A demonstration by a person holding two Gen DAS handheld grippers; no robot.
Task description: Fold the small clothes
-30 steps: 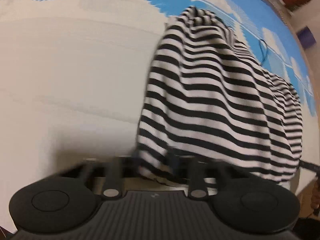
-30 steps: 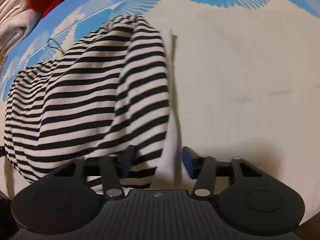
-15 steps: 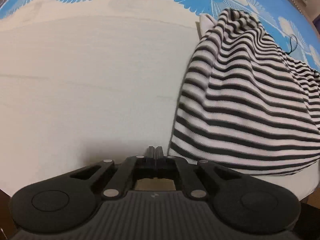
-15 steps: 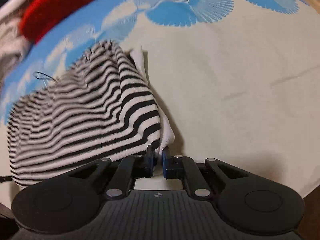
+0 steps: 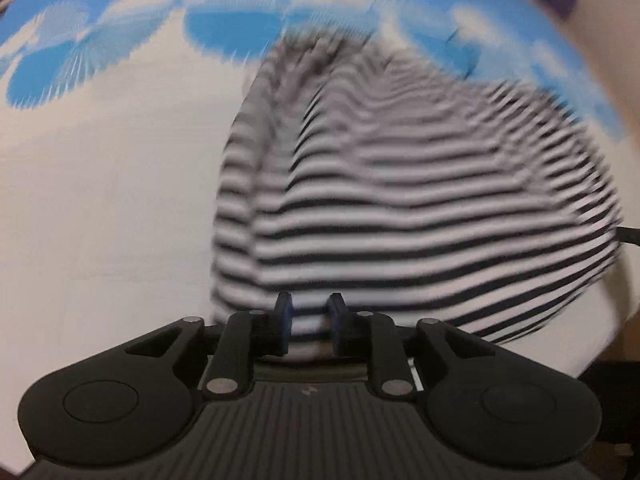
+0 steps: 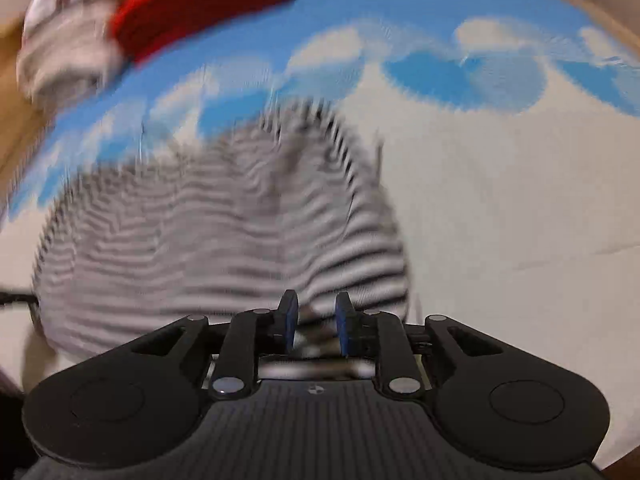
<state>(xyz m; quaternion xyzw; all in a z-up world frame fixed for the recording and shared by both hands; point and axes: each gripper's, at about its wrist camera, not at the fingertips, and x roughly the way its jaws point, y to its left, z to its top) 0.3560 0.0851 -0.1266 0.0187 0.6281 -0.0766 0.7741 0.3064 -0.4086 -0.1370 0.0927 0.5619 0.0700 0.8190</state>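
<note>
A black-and-white striped garment (image 5: 400, 208) lies bunched on the cream and blue cloth, blurred by motion in both views. My left gripper (image 5: 310, 322) points down over its near edge. Its jaws are opening, and striped fabric shows in the gap without the pads pressing on it. In the right wrist view the same garment (image 6: 200, 240) spreads to the left. My right gripper (image 6: 316, 320) hangs over its near right corner. These jaws are opening too, with a fold of striped cloth loose in the gap.
A cream bedspread with blue fan prints (image 5: 100, 200) covers the surface. A red knit item (image 6: 200, 8) and pale folded clothes (image 6: 64, 56) lie at the far left in the right wrist view. Bare spread (image 6: 520, 220) lies right of the garment.
The left gripper, shut beside the garment half a second ago, has swung over its near edge with jaws apart. The right gripper has let go of the pinched corner and its jaws have parted.
</note>
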